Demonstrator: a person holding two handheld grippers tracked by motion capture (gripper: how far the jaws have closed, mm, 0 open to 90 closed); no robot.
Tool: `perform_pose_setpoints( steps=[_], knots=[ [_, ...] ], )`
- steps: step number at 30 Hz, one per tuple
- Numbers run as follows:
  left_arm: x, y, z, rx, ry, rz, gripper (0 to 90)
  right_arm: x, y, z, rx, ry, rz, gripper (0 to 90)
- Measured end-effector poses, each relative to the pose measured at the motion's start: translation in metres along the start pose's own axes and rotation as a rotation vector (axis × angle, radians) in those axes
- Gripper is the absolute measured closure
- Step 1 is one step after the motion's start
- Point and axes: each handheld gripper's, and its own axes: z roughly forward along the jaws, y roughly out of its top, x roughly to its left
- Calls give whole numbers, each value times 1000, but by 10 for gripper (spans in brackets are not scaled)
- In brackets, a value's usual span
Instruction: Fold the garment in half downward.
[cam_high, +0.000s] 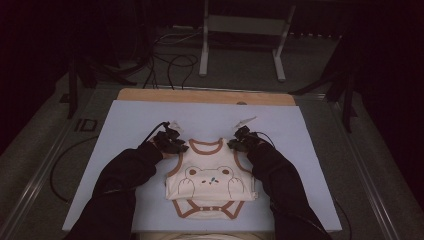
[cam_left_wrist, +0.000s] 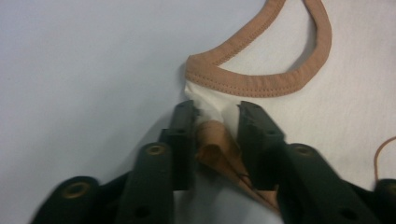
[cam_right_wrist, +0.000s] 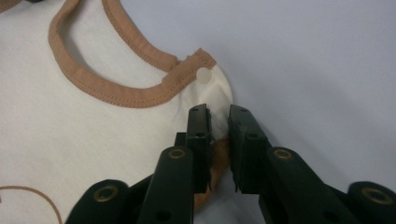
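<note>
Darkness fills the room beyond my table in the high view: a pale blue mat covers its top, a strip of bare wood shows at the far edge, and past it black cables trail across a grey floor to a white metal stand. My bodysuit, cream with brown trim and a bear face on the chest, lies flat near the close edge of the mat, neck hole away from me. Both forearms, in dark sleeves, come in from below and angle inward, so that my left gripper sits at the garment's left shoulder and my right gripper at its right shoulder.

From the left gripper view, my jaws point forward and down at the shoulder strap, just below the brown neck binding. Bunched cream cloth and a fold of brown trim sit pinched between them, so they are clenched on the bodysuit.

From the right gripper view, my jaws are nearly together, with the edge of the other shoulder tab gripped between them. A white snap sits on that tab just ahead of the tips. I can read no writing or label.
</note>
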Motion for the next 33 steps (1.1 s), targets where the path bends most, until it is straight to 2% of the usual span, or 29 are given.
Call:
perform_pose_setpoints(
  steps=[1,2,3,5,8,13,20,27,33],
  knots=[
    [0,0,0,0,0,0,769,0,0,0,0,0,0,803],
    [0,1,1,-1,-9,-20,769,0,0,0,1,1,2,807],
    [0,1,1,1,-16,-26,853,-1,0,0,4,6,4,811],
    [-1,2,1,7,-14,-19,869,0,1,0,5,6,11,814],
    [-1,4,-1,-2,-22,-10,877,-2,1,-2,8,9,10,816],
    [0,8,-10,-52,-21,-12,879,-3,4,-11,-19,5,11,817],
    [-2,17,-25,-106,2,18,879,-4,12,-25,-56,-8,2,817],
    [-1,28,-43,-164,14,21,879,-9,22,-38,-96,-20,6,817],
    [-1,38,-58,-195,29,38,879,-11,33,-50,-128,-44,-2,817]
  ],
)
